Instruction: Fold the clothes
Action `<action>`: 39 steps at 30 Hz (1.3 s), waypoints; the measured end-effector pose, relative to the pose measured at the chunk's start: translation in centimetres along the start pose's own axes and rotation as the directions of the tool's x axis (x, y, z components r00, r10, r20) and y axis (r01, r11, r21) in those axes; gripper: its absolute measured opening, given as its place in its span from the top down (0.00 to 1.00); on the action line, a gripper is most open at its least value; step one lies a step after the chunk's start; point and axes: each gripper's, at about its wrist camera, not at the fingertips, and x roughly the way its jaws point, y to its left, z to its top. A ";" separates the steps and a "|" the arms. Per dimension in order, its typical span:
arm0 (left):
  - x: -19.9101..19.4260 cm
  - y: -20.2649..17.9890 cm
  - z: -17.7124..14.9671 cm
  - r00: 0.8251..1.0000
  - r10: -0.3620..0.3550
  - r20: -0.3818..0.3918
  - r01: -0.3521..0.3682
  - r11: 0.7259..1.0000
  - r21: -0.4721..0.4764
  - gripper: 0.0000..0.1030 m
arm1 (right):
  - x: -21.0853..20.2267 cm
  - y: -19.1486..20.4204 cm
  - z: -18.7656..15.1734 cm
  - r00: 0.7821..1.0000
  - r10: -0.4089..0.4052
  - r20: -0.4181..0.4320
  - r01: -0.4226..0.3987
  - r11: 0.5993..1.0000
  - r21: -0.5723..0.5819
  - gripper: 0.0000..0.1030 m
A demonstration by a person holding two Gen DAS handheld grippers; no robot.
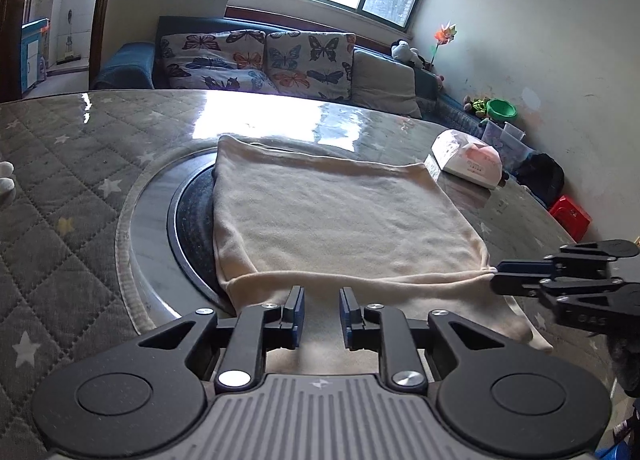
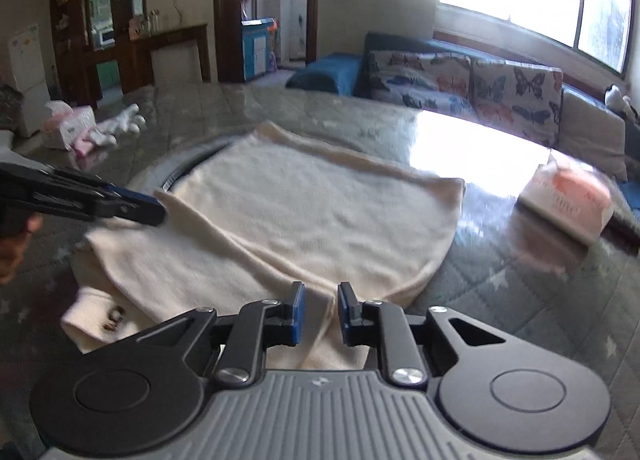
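A cream garment (image 1: 340, 220) lies folded on the round table, over its dark turntable; it also shows in the right wrist view (image 2: 304, 212). A cuff with small buttons (image 2: 114, 318) sticks out at its near left corner. My left gripper (image 1: 322, 312) is open and empty just above the garment's near edge; in the right wrist view it (image 2: 158, 210) comes in from the left over the garment's left corner. My right gripper (image 2: 321, 310) is open and empty over the near edge; in the left wrist view it (image 1: 496, 280) sits at the garment's right corner.
A tissue pack (image 1: 468, 160) lies on the table at the right. A pink pack and small white clothes (image 2: 100, 128) lie at the table's far left. The quilted star-pattern table cover (image 1: 60, 180) has a glossy film. A butterfly-cushion sofa (image 1: 260, 60) stands behind.
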 end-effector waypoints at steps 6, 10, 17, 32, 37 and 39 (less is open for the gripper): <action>0.8 0.2 -0.2 1.000 0.011 -0.017 -0.011 1.000 0.014 0.75 | -0.3 0.9 -0.1 0.997 0.078 -0.001 -0.078 0.997 -0.015 0.83; 0.5 -0.3 -0.6 1.000 0.020 -0.010 -0.019 0.998 0.054 0.70 | 0.4 1.0 -1.5 0.996 0.080 -0.042 -0.081 0.996 -0.023 0.83; -1.2 -2.6 -1.7 0.999 0.046 0.025 -0.051 0.977 0.209 0.57 | -1.0 0.8 -1.6 0.997 0.077 -0.015 -0.078 0.996 -0.038 0.83; -5.0 -5.3 -4.3 0.999 -0.032 -0.014 0.035 0.903 0.428 0.50 | -2.8 0.3 -2.1 0.997 0.078 -0.017 -0.079 0.995 -0.068 0.75; -5.7 -6.9 -6.9 0.997 -0.040 -0.063 0.070 0.809 0.584 0.50 | -3.6 0.5 -2.6 0.996 0.080 -0.035 -0.083 0.992 -0.094 0.72; -5.6 -7.1 -7.5 0.996 -0.048 -0.072 0.082 0.784 0.616 0.50 | -3.9 0.5 -2.9 0.996 0.079 -0.041 -0.083 0.991 -0.103 0.71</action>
